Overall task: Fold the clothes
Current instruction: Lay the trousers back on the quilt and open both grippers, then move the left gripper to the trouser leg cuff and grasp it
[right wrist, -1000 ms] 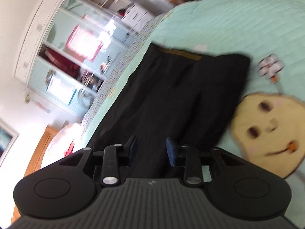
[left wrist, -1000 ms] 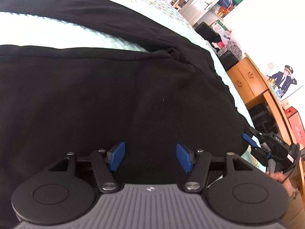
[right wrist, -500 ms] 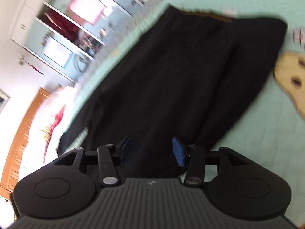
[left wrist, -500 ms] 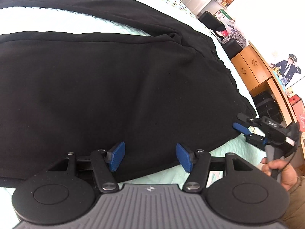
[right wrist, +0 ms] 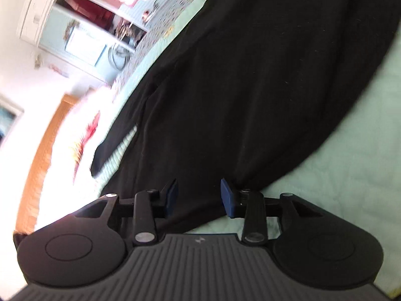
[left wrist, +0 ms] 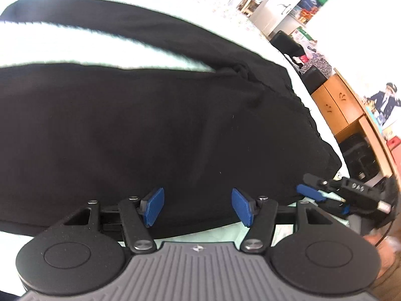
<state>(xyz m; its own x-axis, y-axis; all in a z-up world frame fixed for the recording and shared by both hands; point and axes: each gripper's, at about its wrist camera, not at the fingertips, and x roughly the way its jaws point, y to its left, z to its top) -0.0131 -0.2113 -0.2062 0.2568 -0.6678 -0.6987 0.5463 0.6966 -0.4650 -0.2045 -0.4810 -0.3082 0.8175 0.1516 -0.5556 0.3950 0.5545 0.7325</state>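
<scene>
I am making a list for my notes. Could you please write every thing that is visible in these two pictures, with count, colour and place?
Black fabric trousers: one, black, spread flat on the bed, legs apart.
Mint green quilted bed cover: one, pale green, under the trousers.
Orange wooden cabinet: one, orange-brown, beside the bed at right.
White shelf unit: one, white and light blue, beyond the bed.
Left gripper: one, black with blue pads, open above the trousers' near edge.
Right gripper: one, black with blue pads, open at the trousers' edge.
Person's hand: one, holding the right gripper.
</scene>
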